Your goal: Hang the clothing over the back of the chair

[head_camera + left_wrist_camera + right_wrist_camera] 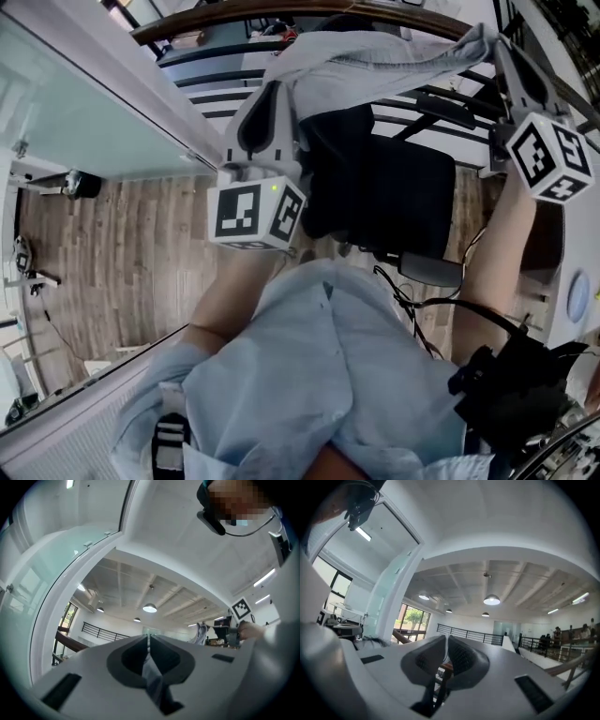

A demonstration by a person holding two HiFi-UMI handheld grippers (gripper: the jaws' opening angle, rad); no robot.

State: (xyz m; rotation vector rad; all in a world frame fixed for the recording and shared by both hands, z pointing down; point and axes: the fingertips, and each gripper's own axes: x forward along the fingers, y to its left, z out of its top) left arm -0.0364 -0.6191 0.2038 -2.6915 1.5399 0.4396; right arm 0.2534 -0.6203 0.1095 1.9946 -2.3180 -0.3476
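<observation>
A grey garment (375, 56) is stretched between my two grippers, above the back of a black office chair (384, 187). In the head view my left gripper (279, 89) is shut on the garment's left end, over the chair's left side. The left gripper view shows grey cloth (152, 672) pinched between the shut jaws of the left gripper (149, 637). My right gripper (497, 42) holds the garment's right end at the upper right, past the chair's armrest (441, 108). In the right gripper view the right gripper (446, 639) has its jaws almost together, with only a thin sliver between them.
A glass partition (84, 103) runs along the left, with wooden floor (122, 253) beside it. A dark railing (234, 14) crosses behind the chair. A white desk edge (577, 300) and cables (412, 300) lie at the right. The person's light blue shirt (300, 375) fills the bottom.
</observation>
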